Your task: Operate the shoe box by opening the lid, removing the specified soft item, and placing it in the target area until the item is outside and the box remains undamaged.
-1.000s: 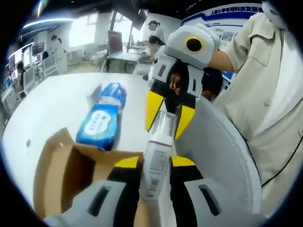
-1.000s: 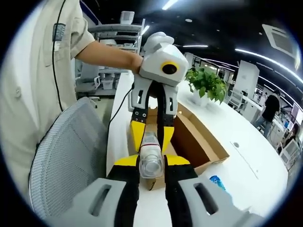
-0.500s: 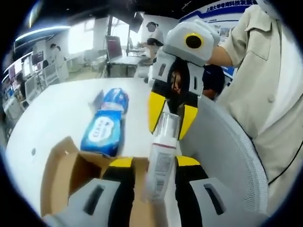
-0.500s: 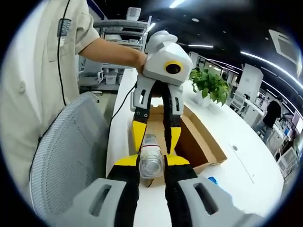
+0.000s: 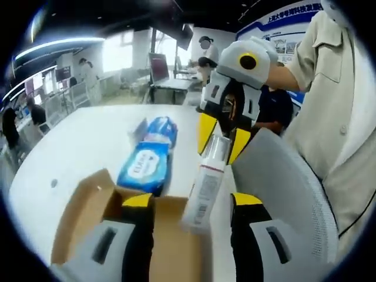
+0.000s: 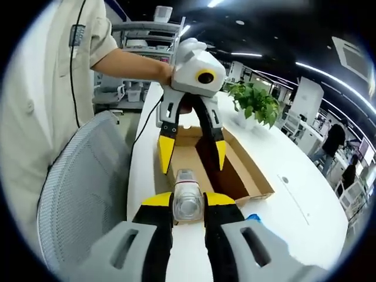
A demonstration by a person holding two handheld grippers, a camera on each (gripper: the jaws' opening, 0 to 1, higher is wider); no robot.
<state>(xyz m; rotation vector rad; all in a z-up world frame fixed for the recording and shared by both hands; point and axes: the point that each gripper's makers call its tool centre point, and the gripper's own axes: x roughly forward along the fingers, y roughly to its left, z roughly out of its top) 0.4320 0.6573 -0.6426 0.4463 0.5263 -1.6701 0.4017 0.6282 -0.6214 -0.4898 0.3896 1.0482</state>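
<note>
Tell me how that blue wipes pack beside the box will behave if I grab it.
The blue wipes pack looks like a soft film pouch, so it will probably dent and sag rather than stay stiff. Its glossy wrap may slip in a light pinch. Lying flat on the white table, it seems unlikely to roll.

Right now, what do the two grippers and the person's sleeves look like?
Both the left gripper and right gripper have pale grey bodies, black jaw arms and yellow tips. A yellow ring circles a dark lens on each. The person wears a beige short-sleeved shirt with a button.
</note>
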